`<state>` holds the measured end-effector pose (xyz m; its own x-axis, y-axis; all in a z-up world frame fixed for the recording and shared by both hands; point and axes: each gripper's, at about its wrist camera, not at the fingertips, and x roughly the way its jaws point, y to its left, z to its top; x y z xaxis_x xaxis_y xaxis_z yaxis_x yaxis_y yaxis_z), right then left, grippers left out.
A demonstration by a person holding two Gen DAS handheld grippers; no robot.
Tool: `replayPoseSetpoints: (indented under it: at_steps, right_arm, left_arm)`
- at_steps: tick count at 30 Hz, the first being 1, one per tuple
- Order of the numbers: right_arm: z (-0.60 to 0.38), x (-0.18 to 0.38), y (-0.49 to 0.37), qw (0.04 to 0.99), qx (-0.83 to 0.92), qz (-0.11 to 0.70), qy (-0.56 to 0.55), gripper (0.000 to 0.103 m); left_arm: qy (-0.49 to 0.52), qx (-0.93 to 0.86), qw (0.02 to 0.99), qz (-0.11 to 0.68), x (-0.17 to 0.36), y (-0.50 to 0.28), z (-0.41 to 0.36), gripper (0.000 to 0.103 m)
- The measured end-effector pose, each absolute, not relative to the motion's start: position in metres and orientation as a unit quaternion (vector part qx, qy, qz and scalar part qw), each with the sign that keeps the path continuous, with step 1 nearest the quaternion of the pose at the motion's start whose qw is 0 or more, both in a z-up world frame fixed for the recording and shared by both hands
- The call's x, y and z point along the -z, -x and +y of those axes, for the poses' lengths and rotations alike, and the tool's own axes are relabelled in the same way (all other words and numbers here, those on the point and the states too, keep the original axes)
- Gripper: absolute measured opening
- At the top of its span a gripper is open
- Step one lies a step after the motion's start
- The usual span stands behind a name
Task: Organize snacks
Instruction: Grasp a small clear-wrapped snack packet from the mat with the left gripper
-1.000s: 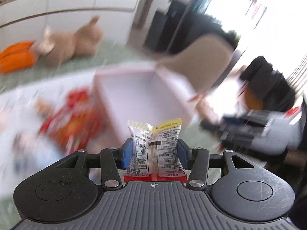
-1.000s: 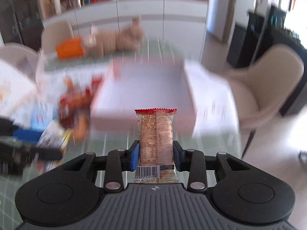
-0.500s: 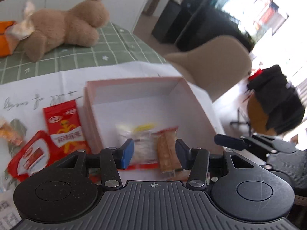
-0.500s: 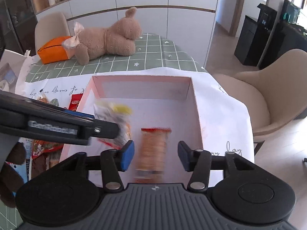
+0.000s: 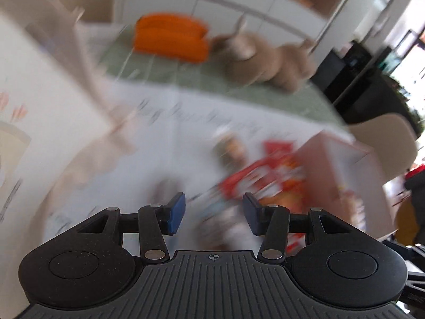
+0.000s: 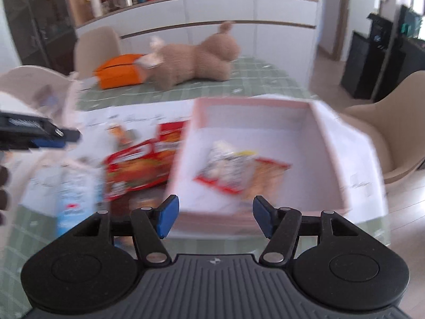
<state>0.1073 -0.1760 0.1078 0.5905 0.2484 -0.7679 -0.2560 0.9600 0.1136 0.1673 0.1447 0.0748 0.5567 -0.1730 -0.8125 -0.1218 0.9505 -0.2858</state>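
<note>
A pink box (image 6: 322,143) sits on the white paper on the table. Inside it lie a clear snack packet with a yellow strip (image 6: 225,162) and an orange-brown wafer packet (image 6: 265,172). Left of the box lie loose snacks: a big red bag (image 6: 135,170), a smaller red packet (image 6: 170,133) and a blue-white packet (image 6: 74,194). My right gripper (image 6: 215,219) is open and empty, above the box's near wall. My left gripper (image 5: 213,214) is open and empty over the blurred red snacks (image 5: 268,178); it also shows at the left edge of the right wrist view (image 6: 53,135).
A brown plush toy (image 6: 191,58) and an orange pouch (image 6: 119,70) lie at the far end of the green checked tablecloth. Beige chairs stand at the right (image 6: 393,133) and back left (image 6: 97,47). A white bag (image 5: 39,85) stands left of the left gripper.
Both grippers let go of their packets, which now lie in the pink box. Both have pulled back and swung left, the left one to over the loose snacks.
</note>
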Motion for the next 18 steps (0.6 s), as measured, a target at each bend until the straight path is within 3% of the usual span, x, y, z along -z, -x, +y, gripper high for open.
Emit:
replayPoseSetpoints:
  at_steps: [6,11,16,18]
  right_arm:
    - [-0.116,-0.080,-0.108,0.875,-0.150,0.459,0.036,0.062]
    - [-0.096,-0.068,-0.113,0.869,-0.144,0.470,0.053,0.062]
    - [-0.097,-0.057,-0.107,0.870,-0.148,0.468,0.037,0.062]
    - [-0.095,-0.059,-0.100,0.872,-0.153,0.462,0.046,0.052]
  left_arm:
    - [0.147,0.008,0.862,0.485,-0.042,-0.183,0.153,0.071]
    - [0.155,0.013,0.872,0.464,-0.054,-0.172,0.159,0.062]
    - [0.184,0.012,0.875,0.447,-0.052,-0.162,0.185,0.066]
    - [0.194,-0.004,0.873,0.448,-0.048,-0.163,0.192,0.066]
